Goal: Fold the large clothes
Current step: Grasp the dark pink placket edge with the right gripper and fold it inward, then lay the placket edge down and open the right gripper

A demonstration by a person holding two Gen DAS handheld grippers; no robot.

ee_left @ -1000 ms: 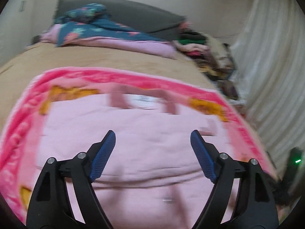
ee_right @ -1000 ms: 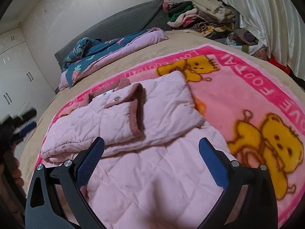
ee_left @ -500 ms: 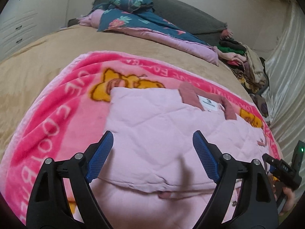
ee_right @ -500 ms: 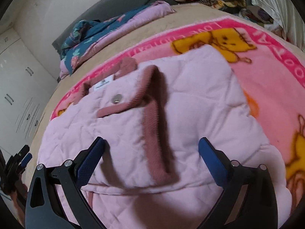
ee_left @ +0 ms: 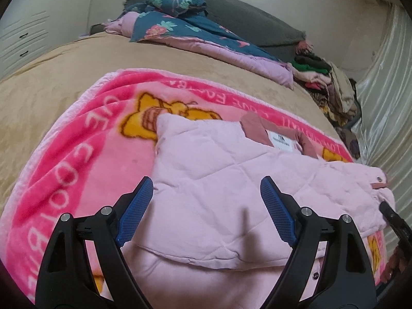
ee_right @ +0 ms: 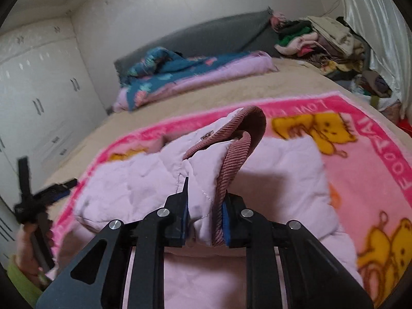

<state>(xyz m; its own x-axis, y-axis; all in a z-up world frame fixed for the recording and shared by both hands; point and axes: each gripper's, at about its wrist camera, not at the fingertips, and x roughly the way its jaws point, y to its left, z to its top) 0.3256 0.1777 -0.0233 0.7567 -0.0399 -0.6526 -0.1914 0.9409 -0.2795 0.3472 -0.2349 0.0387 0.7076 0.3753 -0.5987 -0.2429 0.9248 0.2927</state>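
A pale pink quilted jacket (ee_left: 219, 180) with dusty-rose corduroy trim lies on a pink bear-print blanket (ee_left: 77, 159) on the bed. My left gripper (ee_left: 206, 188) hovers open just above the jacket's left folded part, nothing between its blue pads. In the right wrist view my right gripper (ee_right: 204, 193) is shut on the jacket's front edge (ee_right: 206, 170), pinching quilted cloth and the corduroy band (ee_right: 231, 164); that edge stands raised off the blanket (ee_right: 360, 154). The left gripper (ee_right: 51, 191) shows at that view's left edge, held by a hand.
A blue floral quilt (ee_left: 180, 25) lies along the grey headboard (ee_left: 244, 18). A pile of clothes (ee_left: 329, 82) sits at the bed's far right corner beside a pale curtain (ee_left: 386, 90). White wardrobe doors (ee_right: 38, 90) stand to the left. Tan bedspread (ee_left: 64, 77) surrounds the blanket.
My right gripper went from wide open over the jacket to shut on its trimmed front edge, which now lifts up. The left gripper shifted left over the jacket, then held still.
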